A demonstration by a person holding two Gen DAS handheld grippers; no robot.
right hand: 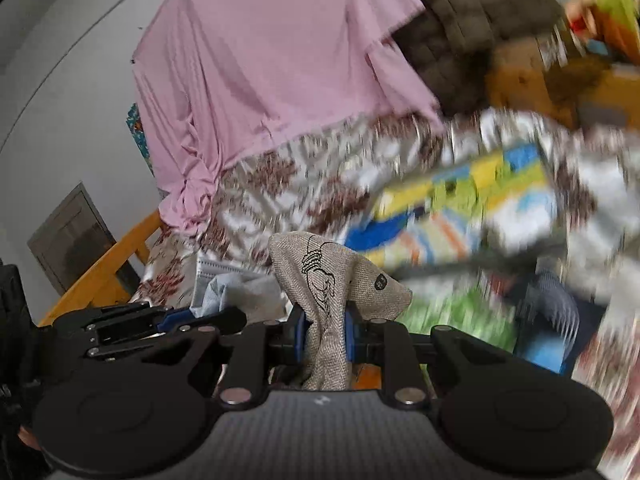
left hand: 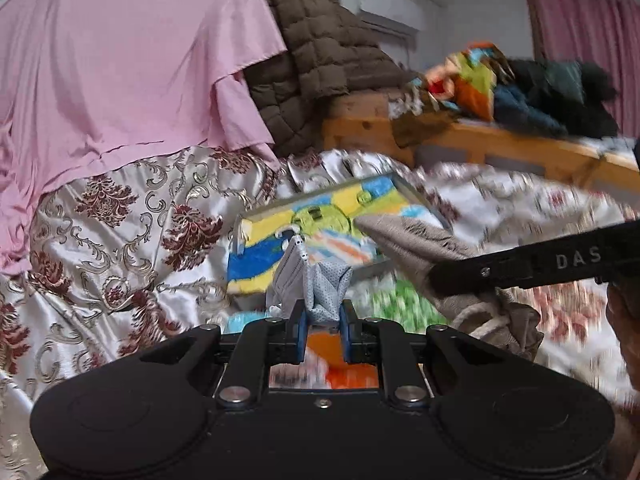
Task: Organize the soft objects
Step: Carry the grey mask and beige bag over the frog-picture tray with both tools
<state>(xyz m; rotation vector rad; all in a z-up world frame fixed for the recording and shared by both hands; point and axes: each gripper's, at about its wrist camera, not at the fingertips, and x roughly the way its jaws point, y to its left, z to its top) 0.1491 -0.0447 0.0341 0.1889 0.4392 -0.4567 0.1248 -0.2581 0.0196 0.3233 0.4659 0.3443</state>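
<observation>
My left gripper is shut on a crumpled pale blue face mask, which sticks up between its blue pads above the bed. My right gripper is shut on a beige-grey knitted sock with a black line drawing; the sock bunches above the pads and hangs below them. In the left wrist view the same sock shows at the right, pinched by the right gripper's black finger. In the right wrist view the mask and the left gripper sit at the lower left.
A colourful flat box lies on the floral satin bedspread. A pink cloth and a brown quilted blanket hang behind. A wooden bed frame at the right carries piled clothes. A hand shows at the right edge.
</observation>
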